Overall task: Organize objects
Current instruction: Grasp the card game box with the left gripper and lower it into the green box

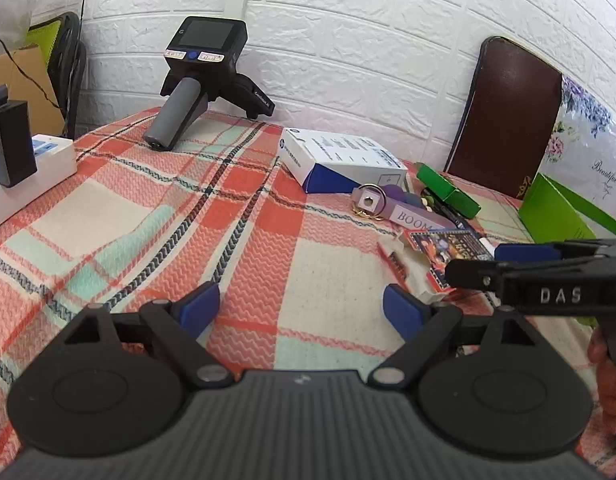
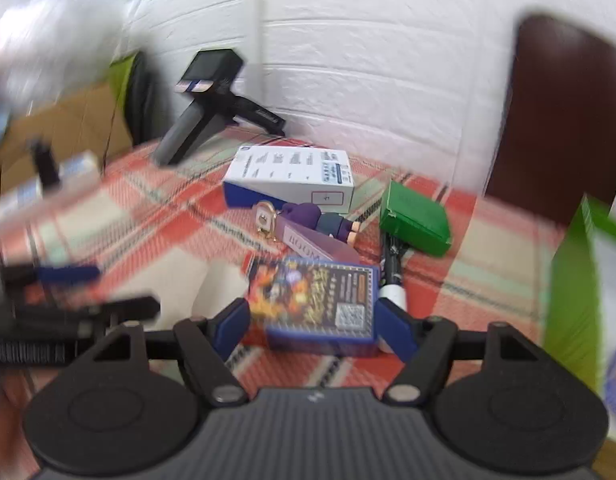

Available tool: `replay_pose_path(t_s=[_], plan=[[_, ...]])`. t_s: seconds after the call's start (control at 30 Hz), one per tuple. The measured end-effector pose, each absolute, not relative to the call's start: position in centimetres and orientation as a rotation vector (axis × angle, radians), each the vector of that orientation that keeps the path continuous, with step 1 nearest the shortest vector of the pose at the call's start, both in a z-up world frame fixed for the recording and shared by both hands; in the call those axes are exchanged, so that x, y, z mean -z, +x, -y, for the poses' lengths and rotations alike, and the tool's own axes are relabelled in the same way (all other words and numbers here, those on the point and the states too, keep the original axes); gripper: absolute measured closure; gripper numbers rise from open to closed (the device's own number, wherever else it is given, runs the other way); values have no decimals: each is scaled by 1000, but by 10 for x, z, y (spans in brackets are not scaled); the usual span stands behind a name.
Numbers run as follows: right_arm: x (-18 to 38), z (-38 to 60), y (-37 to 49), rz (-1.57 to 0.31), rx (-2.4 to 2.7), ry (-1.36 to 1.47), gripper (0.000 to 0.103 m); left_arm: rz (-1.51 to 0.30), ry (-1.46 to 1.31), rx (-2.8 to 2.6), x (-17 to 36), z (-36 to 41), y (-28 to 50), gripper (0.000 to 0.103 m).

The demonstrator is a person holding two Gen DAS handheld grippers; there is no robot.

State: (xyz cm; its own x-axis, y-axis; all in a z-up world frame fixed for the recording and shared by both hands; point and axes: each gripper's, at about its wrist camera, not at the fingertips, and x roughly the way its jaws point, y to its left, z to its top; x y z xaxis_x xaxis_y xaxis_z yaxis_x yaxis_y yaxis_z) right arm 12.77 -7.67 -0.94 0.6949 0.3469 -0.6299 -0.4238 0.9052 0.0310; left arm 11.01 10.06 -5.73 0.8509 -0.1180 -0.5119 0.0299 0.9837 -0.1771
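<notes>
A colourful blue-edged card box (image 2: 320, 304) lies on the plaid cloth between the blue fingers of my right gripper (image 2: 314, 320); the pads sit at its two sides, and the blurred view hides whether they press it. The box also shows in the left wrist view (image 1: 440, 252), with my right gripper (image 1: 508, 264) reaching over it from the right. My left gripper (image 1: 303, 312) is open and empty above bare cloth. Behind the box lie a purple "BOOM" box with a keyring figure (image 2: 308, 232), a white and blue carton (image 2: 291, 180) and a green box (image 2: 416, 220).
A black handheld device (image 1: 203, 80) stands at the back by the white brick wall. A white power strip with a black adapter (image 1: 23, 164) lies at the left edge. A brown board (image 1: 508, 120) leans at the right, next to a green folder (image 1: 560, 208). A marker (image 2: 392, 276) lies beside the card box.
</notes>
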Motion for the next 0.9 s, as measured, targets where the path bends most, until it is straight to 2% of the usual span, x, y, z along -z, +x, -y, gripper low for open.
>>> replay_pose_path(t_s=[0.03, 0.13, 0.2, 0.23, 0.43, 0.53, 0.6, 0.67, 0.77, 0.8, 0.83, 0.87, 0.9], plan=[[7, 78, 126, -685, -439, -100, 39, -553, -176, 86, 56, -102, 111, 13], [3, 79, 108, -705, -564, -86, 42, -579, -264, 142, 50, -113, 116, 13], [3, 77, 96, -674, -577, -130, 37, -603, -342, 198, 45, -120, 125, 17], [3, 76, 91, -649, -555, -159, 30, -618, -366, 221, 43, -120, 131, 20], [13, 86, 114, -665, -469, -154, 29, -695, -335, 367, 36, -86, 169, 24], [22, 85, 124, -718, -497, -120, 34, -721, -279, 359, 42, -66, 182, 29], [22, 77, 115, -701, -541, -132, 34, -722, -278, 374, 41, -62, 183, 34], [22, 70, 105, -646, -541, -201, 26, -729, -298, 377, 43, -65, 184, 36], [28, 65, 112, -664, -520, -208, 23, -731, -277, 359, 44, -65, 184, 50], [29, 66, 116, -675, -514, -175, 22, -728, -265, 349, 44, -64, 182, 52], [29, 67, 120, -682, -502, -139, 27, -726, -260, 341, 43, -66, 180, 54], [28, 67, 122, -681, -481, -118, 37, -726, -263, 330, 42, -67, 178, 55], [26, 67, 121, -673, -458, -108, 39, -722, -267, 318, 39, -68, 175, 55]])
